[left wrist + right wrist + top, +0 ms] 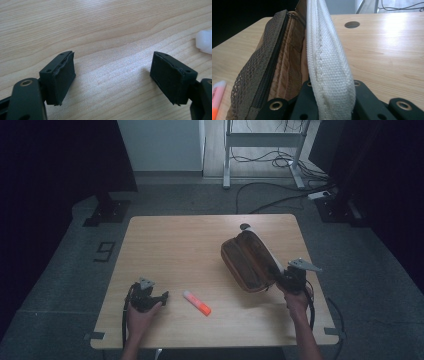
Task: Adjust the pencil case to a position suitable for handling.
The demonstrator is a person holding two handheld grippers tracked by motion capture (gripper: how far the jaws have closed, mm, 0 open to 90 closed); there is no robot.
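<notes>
Pencil case [248,261], brown with a white outer side, lies open on the right half of the wooden table [180,245], a mesh zip pocket [254,75] showing inside. Right gripper [292,279] pinches the case's white woven edge [329,70] between its jaws at the near end. An orange-and-white highlighter [197,302] lies left of the case. Near it, the left gripper [162,297] sits low over bare wood, jaws spread wide.

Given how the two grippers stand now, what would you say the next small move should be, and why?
Probably bring the open left gripper to the marker and close on it: the right gripper already holds the pouch's white edge, the pouch lies open, and the marker lies free on the table.
</notes>
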